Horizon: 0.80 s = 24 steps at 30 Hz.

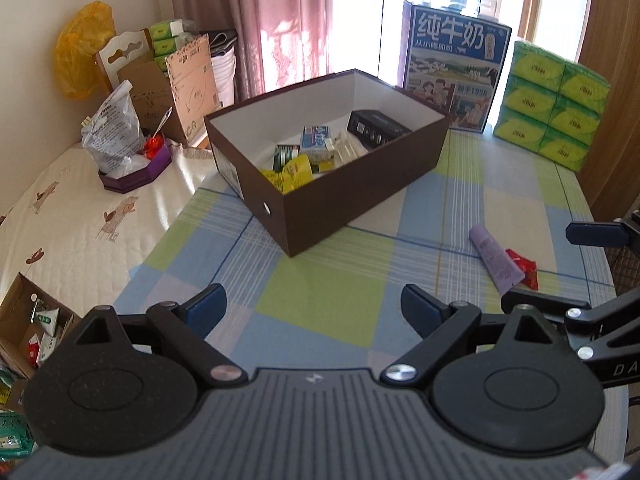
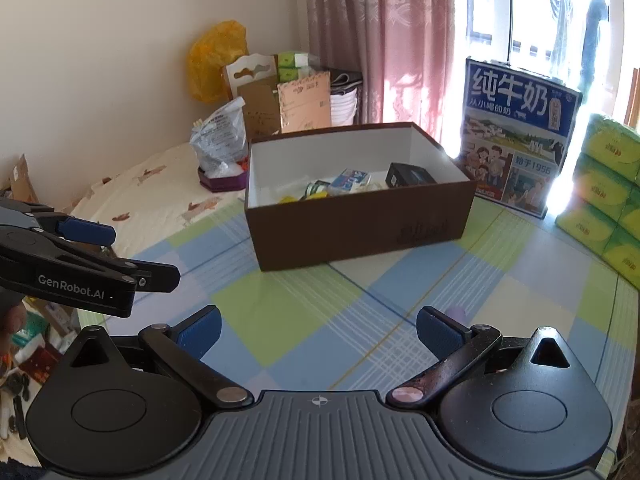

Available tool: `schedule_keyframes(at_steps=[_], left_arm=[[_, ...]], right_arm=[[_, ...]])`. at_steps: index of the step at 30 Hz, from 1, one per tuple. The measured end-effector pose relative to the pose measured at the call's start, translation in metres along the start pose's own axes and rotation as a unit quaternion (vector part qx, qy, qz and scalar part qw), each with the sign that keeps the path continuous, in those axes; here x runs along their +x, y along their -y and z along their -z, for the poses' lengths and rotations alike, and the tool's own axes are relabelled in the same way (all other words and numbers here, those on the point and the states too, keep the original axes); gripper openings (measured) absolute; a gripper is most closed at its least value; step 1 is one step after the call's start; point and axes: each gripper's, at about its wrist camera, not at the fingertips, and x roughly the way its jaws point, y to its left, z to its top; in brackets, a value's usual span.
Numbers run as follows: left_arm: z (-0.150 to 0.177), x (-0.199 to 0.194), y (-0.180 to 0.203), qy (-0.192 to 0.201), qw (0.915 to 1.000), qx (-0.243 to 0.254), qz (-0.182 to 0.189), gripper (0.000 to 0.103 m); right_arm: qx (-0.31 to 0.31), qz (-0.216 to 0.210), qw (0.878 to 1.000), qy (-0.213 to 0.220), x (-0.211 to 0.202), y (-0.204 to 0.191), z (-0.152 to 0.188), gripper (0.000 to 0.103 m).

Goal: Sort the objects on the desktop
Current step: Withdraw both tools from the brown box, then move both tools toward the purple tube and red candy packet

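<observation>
A brown cardboard box (image 1: 328, 168) with a white lining sits mid-frame on the checked blue, green and white tabletop (image 1: 320, 300), already holding small packets, a blue-and-white carton and a black case. Behind it, at upper right, stand a blue milk carton case (image 1: 454, 64) and a stack of green tissue packs (image 1: 554, 108). A lilac tube (image 1: 496, 258) lies at right on the cloth, touching a red wrapper (image 1: 524, 268), well apart from the box. The left tool (image 1: 314, 306) hovers low over the tabletop at the frame's bottom, its blue-padded fingers spread wide and holding nothing. The right tool (image 2: 318, 330) is likewise spread wide and empty, the tube's tip just peeking behind its right pad.
</observation>
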Motion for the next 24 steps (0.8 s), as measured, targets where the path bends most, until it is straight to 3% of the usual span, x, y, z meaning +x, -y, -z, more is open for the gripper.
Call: schedule_keyframes(at_steps=[24], left_arm=[[0.026, 0.032, 0.025, -0.065, 0.9975, 0.029, 0.006, 0.092]], right_arm=[[0.038, 0.03, 0.996, -0.07, 0.007, 0.025, 0.048, 0.101]])
